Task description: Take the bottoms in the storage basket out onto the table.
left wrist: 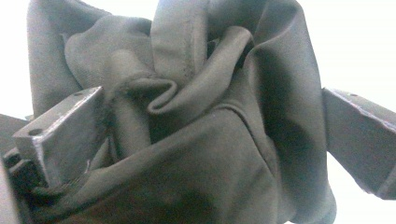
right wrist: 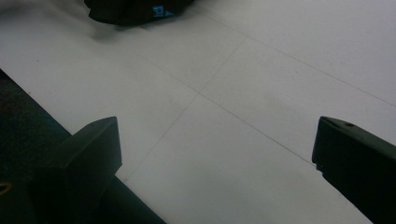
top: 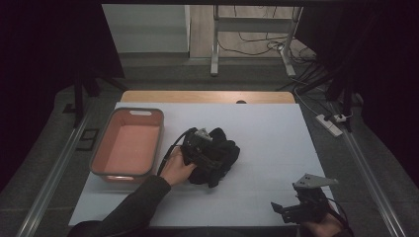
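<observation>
Left of the left claw [top: 210, 150] sits an orange tub [top: 101, 150] with nothing in it, likely where the dark cloth [top: 220, 157] is headed. That claw's jaws stand wide with the bunched cloth between them, pressed in. The right claw [top: 291, 210], well off to the right, gapes wide over bare table [top: 276, 133].

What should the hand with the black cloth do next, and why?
Probably close the left gripper on the black cloth. In the left gripper view its jaws stand wide apart with bunched folds between them, so nothing is pinched yet. The right gripper sits open near the table's front edge, apart from the cloth. A pink bin waits to the left, perhaps the cloth's destination.
</observation>
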A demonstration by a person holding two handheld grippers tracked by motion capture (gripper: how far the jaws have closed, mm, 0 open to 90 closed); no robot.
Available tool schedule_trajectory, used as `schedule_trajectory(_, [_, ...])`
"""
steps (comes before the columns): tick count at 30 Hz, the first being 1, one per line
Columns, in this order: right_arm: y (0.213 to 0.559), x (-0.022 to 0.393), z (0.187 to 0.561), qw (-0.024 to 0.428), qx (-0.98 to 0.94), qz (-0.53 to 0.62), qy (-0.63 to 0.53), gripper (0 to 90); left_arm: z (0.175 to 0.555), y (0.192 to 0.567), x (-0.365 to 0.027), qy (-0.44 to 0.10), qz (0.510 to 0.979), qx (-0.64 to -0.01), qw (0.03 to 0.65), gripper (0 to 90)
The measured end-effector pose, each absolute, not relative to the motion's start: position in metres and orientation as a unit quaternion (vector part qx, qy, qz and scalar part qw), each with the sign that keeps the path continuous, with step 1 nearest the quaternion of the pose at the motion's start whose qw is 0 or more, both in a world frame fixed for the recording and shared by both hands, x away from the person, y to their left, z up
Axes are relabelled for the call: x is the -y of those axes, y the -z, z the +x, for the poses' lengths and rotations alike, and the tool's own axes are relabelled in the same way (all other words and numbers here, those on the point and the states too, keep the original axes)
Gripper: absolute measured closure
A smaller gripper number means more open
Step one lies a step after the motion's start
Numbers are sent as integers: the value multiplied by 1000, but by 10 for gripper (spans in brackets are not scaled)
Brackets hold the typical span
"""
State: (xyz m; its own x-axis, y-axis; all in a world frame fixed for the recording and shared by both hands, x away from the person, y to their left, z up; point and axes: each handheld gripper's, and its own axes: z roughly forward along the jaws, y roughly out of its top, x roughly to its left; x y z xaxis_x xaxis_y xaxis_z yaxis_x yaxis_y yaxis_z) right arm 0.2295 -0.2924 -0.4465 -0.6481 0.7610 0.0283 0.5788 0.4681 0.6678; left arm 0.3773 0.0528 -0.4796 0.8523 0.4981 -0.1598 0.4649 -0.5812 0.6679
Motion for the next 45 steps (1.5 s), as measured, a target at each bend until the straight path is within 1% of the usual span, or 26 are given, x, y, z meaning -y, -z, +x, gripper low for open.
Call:
schedule_trajectory(17, [446,292,229,139,-847,394,-330,12,368,470,-57,-32,893,-256,369,0])
schedule_trajectory(31, [447,292,229,139,-847,392,-330,13,362,463,-62,-41,892,-260,369,0])
schedule_trajectory(45, [447,292,229,139,-849,392,-327,13,361,450,-70,-39,880,-261,396,0])
